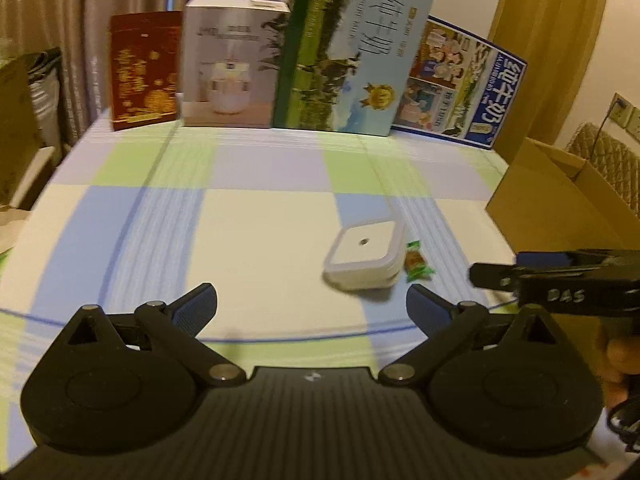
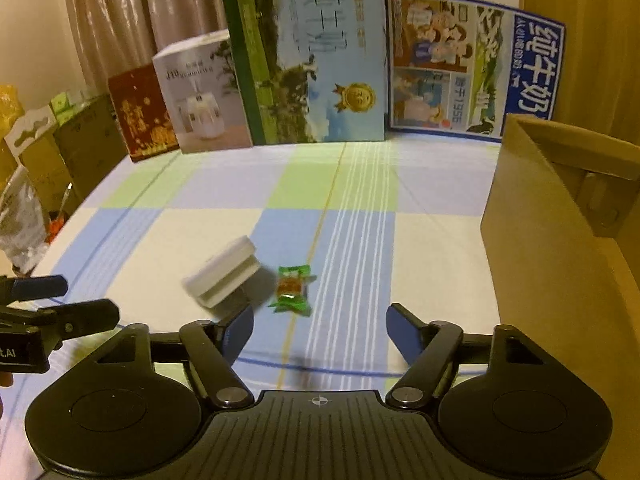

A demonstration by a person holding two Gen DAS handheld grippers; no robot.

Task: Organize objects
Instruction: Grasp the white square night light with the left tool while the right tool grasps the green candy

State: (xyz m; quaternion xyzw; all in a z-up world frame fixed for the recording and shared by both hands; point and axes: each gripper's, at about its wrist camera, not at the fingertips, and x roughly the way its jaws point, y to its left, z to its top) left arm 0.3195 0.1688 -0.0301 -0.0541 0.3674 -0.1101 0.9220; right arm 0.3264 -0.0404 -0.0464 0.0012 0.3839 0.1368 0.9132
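Observation:
A small white square lidded box [image 1: 364, 256] lies on the checked cloth, and a green-wrapped candy [image 1: 418, 262] sits just to its right. My left gripper [image 1: 312, 304] is open and holds nothing, with the box a short way ahead of its right finger. The right wrist view shows the same white box [image 2: 224, 278], blurred, just beyond the left fingertip, and the candy [image 2: 292, 290] beside it. My right gripper [image 2: 320, 324] is open too, with the candy ahead of its gap. Each gripper appears in the other's view: the right gripper [image 1: 504, 268] and the left gripper [image 2: 76, 300].
An open cardboard box [image 1: 560, 200] [image 2: 560, 240] stands at the table's right edge. Along the back stand a red box [image 1: 144, 72], a white humidifier box [image 1: 232, 64] and two milk cartons [image 1: 352, 56] [image 1: 460, 84]. Curtains hang behind; clutter lies off the left edge.

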